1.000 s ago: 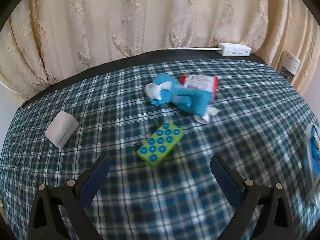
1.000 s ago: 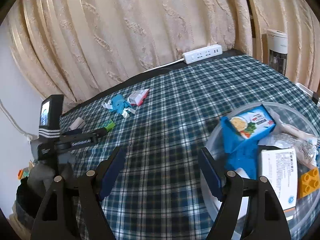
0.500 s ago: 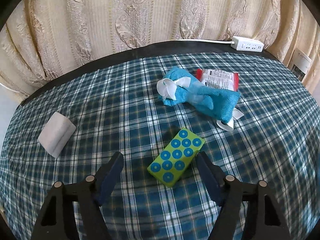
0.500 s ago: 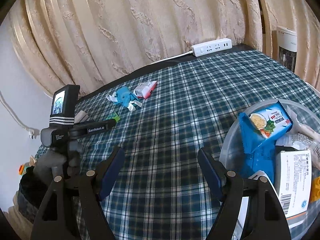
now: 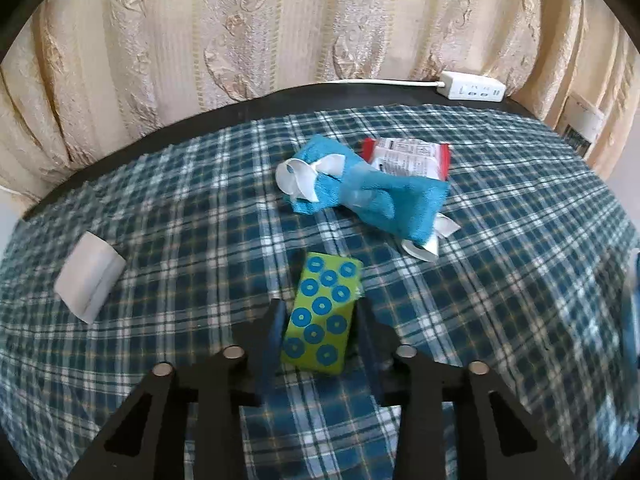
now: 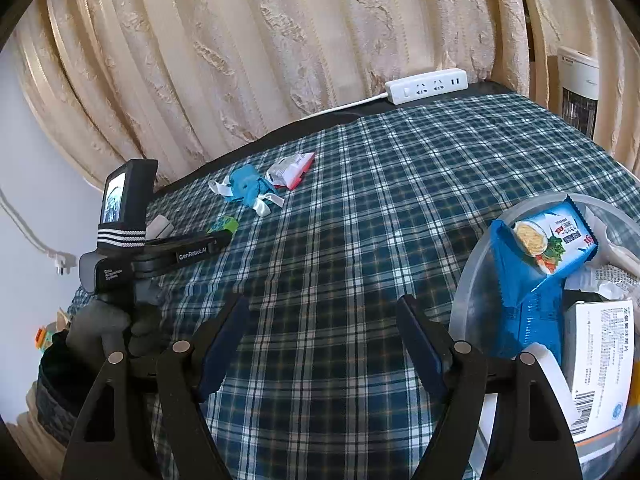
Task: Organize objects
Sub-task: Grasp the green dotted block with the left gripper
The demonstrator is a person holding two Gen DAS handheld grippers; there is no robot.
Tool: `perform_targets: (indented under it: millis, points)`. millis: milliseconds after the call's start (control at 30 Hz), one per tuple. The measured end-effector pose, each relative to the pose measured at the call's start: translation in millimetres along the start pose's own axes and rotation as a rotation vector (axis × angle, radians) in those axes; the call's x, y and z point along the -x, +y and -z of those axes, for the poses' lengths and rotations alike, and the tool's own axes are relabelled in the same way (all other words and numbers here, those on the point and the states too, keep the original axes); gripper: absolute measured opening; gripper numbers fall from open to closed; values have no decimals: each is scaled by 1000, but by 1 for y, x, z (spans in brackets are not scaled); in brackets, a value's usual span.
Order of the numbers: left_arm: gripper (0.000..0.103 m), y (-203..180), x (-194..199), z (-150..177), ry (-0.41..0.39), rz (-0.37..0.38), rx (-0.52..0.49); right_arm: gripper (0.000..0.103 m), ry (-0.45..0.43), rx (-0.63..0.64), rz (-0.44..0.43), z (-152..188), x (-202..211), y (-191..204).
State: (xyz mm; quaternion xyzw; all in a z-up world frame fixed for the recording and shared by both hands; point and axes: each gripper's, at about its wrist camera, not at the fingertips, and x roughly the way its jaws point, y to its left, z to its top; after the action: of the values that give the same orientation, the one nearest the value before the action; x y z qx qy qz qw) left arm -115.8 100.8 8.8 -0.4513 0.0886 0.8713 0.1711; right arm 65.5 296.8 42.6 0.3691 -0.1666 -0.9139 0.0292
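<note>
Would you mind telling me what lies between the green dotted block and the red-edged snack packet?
In the left wrist view, the blue cloth bundle with white ribbons lies between the green dotted block and the snack packet.

Studded block lies on the table near its front edge, between the 2 fingers of the left gripper. Behind it: cloth pouch, with the snack packet touching its rear side. Folded tissue pack sits toward the left edge, well apart. Power strip at the rear right corner. Bowl at the right edge holds a noodle packet and a box.
</note>
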Motion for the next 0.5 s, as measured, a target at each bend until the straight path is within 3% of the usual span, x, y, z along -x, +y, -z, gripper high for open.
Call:
perform_targets:
  millis: [500]
  points:
    - [31, 13, 22, 8, -20, -39, 42, 77, 28, 6, -27, -6, -8, 8]
